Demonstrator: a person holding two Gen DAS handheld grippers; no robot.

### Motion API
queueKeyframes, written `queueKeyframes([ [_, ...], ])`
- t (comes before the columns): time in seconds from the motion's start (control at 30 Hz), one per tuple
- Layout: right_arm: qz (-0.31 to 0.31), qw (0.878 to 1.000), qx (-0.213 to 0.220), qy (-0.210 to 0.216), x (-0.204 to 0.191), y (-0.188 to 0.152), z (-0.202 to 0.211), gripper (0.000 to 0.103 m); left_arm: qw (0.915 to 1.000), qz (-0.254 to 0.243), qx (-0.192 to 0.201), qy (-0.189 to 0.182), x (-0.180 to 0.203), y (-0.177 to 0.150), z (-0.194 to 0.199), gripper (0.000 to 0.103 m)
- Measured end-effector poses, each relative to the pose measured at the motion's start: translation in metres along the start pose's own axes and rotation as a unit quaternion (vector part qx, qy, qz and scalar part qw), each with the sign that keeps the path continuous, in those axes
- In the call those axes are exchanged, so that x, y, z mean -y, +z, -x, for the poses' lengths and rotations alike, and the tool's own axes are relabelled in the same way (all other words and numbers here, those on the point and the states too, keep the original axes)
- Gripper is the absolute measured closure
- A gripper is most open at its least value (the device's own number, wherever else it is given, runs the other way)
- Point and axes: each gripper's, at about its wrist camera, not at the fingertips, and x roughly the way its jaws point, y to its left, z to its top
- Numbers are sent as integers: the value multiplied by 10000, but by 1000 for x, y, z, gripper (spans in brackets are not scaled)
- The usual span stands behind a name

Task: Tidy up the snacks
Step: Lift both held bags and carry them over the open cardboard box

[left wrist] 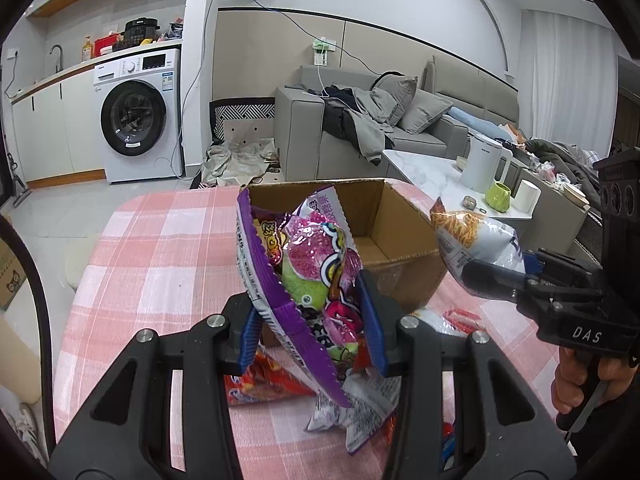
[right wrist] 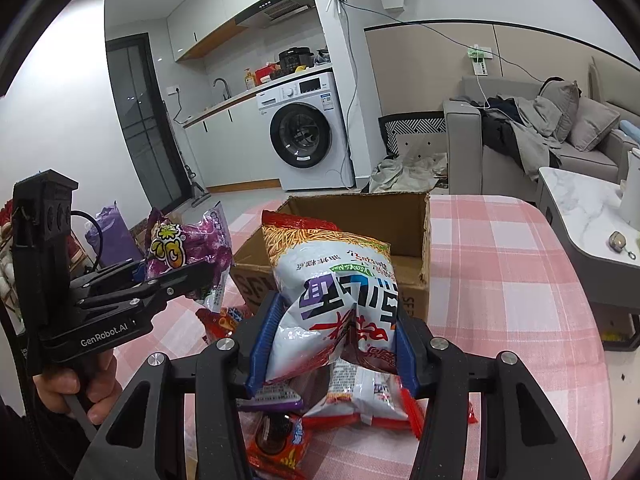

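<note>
My left gripper (left wrist: 310,320) is shut on a purple snack bag (left wrist: 312,276) with pink and green print, held above the table in front of an open cardboard box (left wrist: 404,224). My right gripper (right wrist: 334,336) is shut on a white and red snack bag (right wrist: 332,276) with noodle sticks pictured, also lifted just short of the cardboard box (right wrist: 416,220). In the left wrist view the right gripper (left wrist: 500,276) holds its white bag (left wrist: 472,240) at the box's right side. In the right wrist view the left gripper (right wrist: 176,276) carries the purple bag (right wrist: 188,248) to the left of the box.
Several more snack packets (right wrist: 360,396) lie on the pink checked tablecloth (left wrist: 160,248) under the grippers. A person's hand (right wrist: 72,388) grips each handle. A marble side table (left wrist: 432,176) with a white kettle (left wrist: 482,164) and green cup stands right of the table; a grey sofa lies behind.
</note>
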Motion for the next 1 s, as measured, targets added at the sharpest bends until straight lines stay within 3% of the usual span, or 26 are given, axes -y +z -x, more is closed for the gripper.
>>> queueKeyframes([
  [0.47,-107,9999,-44,13,3,24,-28,51,9999,-42,-103,90,-3,31,-41,63],
  [1.0,-280,9995,-160,29,12,42,-59,51,9992,-155,-291,239,-7,43,-90,63],
])
